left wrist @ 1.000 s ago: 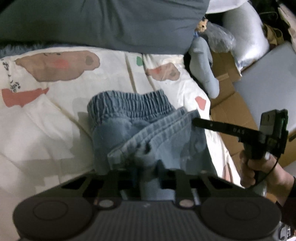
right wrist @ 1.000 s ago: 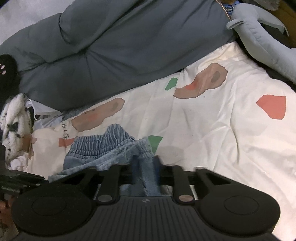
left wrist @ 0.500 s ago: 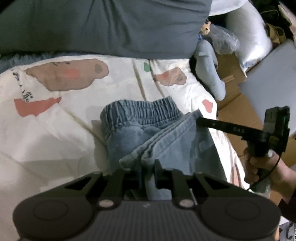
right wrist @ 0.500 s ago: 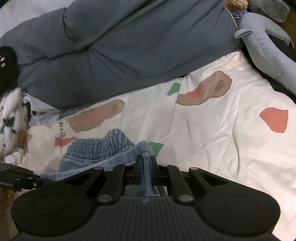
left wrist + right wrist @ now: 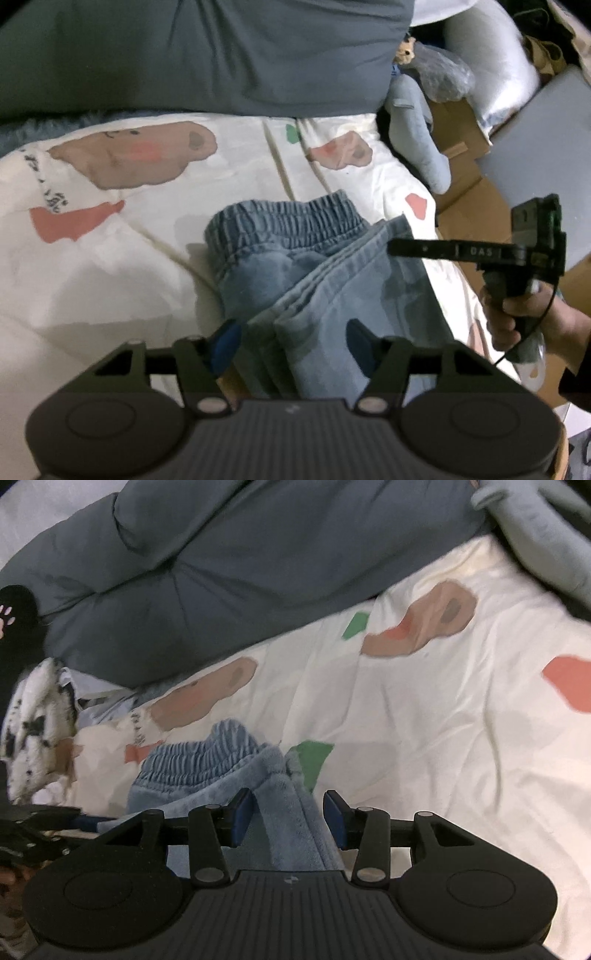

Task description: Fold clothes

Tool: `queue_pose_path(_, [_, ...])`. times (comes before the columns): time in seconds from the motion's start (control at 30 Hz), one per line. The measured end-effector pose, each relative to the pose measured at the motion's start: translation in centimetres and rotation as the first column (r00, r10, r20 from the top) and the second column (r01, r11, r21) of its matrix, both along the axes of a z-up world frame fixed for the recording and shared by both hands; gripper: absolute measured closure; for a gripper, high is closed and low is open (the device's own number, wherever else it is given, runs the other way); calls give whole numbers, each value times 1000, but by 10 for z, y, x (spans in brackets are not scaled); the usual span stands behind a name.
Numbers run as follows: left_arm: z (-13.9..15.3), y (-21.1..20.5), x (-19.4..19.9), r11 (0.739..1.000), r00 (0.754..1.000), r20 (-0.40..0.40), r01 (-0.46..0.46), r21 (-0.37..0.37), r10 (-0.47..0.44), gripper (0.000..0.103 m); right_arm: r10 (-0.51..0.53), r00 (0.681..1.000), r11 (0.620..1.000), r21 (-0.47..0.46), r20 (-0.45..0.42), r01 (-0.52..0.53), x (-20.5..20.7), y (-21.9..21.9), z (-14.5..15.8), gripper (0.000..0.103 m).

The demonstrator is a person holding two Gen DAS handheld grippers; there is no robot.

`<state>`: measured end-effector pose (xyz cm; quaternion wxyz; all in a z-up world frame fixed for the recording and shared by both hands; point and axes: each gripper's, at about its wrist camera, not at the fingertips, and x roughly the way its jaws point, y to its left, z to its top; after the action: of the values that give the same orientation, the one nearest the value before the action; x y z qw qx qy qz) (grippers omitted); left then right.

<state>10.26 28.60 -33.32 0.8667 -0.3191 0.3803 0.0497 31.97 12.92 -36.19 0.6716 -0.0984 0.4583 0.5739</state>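
Observation:
Light blue denim shorts (image 5: 295, 258) with an elastic waistband lie folded over on the white patterned bedsheet (image 5: 129, 258). My left gripper (image 5: 291, 341) is open, its blue pads on either side of the folded hem near me. My right gripper (image 5: 290, 818) is open too, its pads astride the other end of the hem; the shorts also show in the right wrist view (image 5: 229, 768). In the left wrist view the right gripper (image 5: 399, 248) reaches in from the right, its tip at the fold's edge.
A dark grey duvet (image 5: 203, 55) covers the far side of the bed. A grey plush toy (image 5: 417, 133) and cardboard boxes (image 5: 465, 177) stand beyond the bed's right edge. A black-and-white fluffy item (image 5: 33, 716) lies at the left in the right wrist view.
Both grippers were shut on the denim hem and have opened, letting the fabric go. The folded leg now lies over the waistband part.

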Motion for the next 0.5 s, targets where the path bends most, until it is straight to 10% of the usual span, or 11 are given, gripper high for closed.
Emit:
queue_pose_path(0.27, [-1,-1,1,999,999,-40,-19,45,21,69,-3,987,1000,21,-158,6,18,3,-16,53])
queue_pose_path(0.5, [11,-6,-4,997,1000,-9,2,73,-1,80,18,992,998,67,-126,-10,11,0,-5,84])
